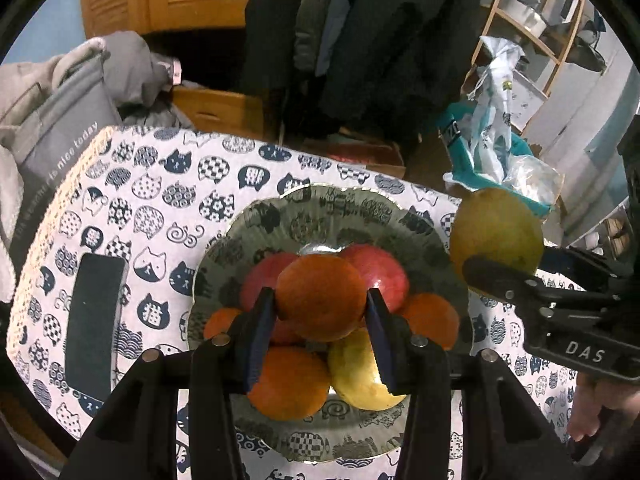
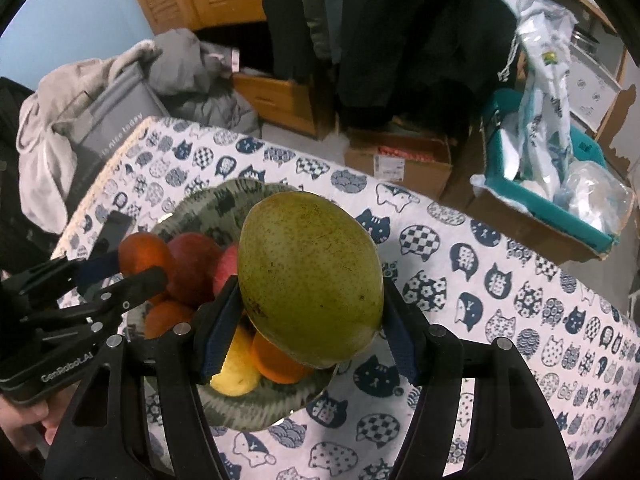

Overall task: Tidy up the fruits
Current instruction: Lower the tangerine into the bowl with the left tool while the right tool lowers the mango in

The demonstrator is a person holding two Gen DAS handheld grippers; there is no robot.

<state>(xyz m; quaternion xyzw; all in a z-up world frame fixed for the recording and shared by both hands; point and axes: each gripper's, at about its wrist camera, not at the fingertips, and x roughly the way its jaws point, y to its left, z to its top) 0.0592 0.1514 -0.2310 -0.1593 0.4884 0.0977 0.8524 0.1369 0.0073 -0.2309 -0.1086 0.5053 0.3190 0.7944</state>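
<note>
My left gripper (image 1: 320, 312) is shut on an orange (image 1: 320, 296), held just above a patterned glass bowl (image 1: 320, 212). Red apples (image 1: 384, 276), more oranges (image 1: 290, 384) and a yellow fruit (image 1: 360, 376) lie in that bowl. My right gripper (image 2: 308, 316) is shut on a large green mango (image 2: 310, 276), which hangs over the right rim of the bowl (image 2: 224, 200). In the left wrist view the mango (image 1: 496, 232) shows at the right, beside the bowl. The left gripper (image 2: 120, 276) with its orange (image 2: 144, 256) appears at the left of the right wrist view.
A cat-print cloth (image 1: 168, 200) covers the table. A dark phone (image 1: 94, 320) lies on it left of the bowl. A grey bag (image 1: 60, 136) and clothes sit past the left edge. Cardboard boxes (image 2: 396, 160) and a teal bin with plastic bags (image 2: 548, 184) stand beyond the far edge.
</note>
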